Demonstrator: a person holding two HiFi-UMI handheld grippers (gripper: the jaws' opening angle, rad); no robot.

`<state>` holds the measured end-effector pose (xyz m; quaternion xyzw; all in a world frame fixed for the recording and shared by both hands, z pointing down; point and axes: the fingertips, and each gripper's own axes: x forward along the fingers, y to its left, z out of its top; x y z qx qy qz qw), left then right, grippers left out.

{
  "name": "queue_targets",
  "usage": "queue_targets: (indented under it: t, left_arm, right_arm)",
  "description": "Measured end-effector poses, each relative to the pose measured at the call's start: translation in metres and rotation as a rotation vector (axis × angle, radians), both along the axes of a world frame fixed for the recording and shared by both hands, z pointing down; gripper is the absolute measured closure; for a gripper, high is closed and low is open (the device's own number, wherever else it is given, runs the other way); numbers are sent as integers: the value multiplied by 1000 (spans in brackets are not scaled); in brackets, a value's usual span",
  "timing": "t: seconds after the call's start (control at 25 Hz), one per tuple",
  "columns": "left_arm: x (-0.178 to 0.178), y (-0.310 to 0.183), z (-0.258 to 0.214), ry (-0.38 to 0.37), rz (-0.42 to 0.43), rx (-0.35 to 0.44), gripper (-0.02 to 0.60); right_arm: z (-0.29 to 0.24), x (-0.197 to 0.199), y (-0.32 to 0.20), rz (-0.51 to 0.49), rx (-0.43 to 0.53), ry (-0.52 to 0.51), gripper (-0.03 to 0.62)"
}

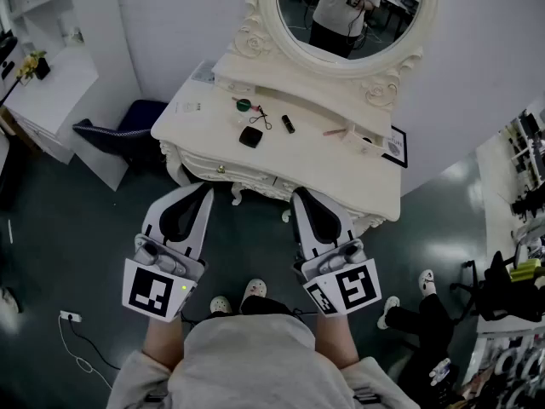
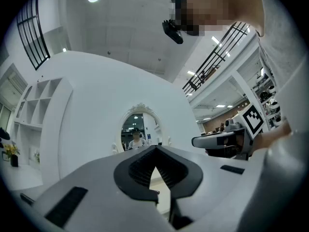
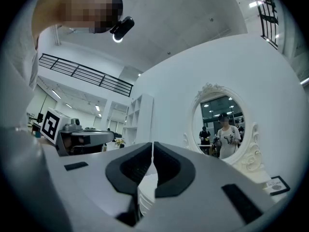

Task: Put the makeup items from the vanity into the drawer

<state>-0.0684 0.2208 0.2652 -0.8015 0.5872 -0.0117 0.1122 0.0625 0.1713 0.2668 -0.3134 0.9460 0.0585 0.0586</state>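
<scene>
vanity [image 1: 328,167] ahead | left tool [image 1: 204,191] closed, empty | right tool [image 1: 300,197] closed, empty

Empty left gripper [image 2: 155,149], jaws together, before an oval mirror [image 2: 139,128], right gripper [image 2: 202,141] alongside

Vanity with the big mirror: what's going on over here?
A person stands before the white vanity, a hand-held gripper in each hand. The left hand-held gripper and right hand-held gripper are both shut, empty, and short of the tabletop. The makeup, including a black compact and a black tube, lies on top untouched.
</scene>
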Motion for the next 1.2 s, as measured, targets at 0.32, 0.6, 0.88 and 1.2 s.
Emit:
queue_targets:
  t: [0.32, 0.6, 0.88, 1.2]
  left_arm:
    - [3, -15, -2, 2, -14, -2, 571]
    - [12, -36, 1, -2, -28, -12, 571]
    - [25, -62, -5, 26, -48, 24, 571]
    - [44, -83, -9, 83, -35, 49, 571]
  right_arm:
    - [-1, 1, -16, -19, -1, 3, 569]
    - [1, 10, -41, -24, -11, -25, 569]
    - [10, 23, -68, -42, -14, -13, 569]
    - [21, 34, -90, -50, -12, 16, 569]
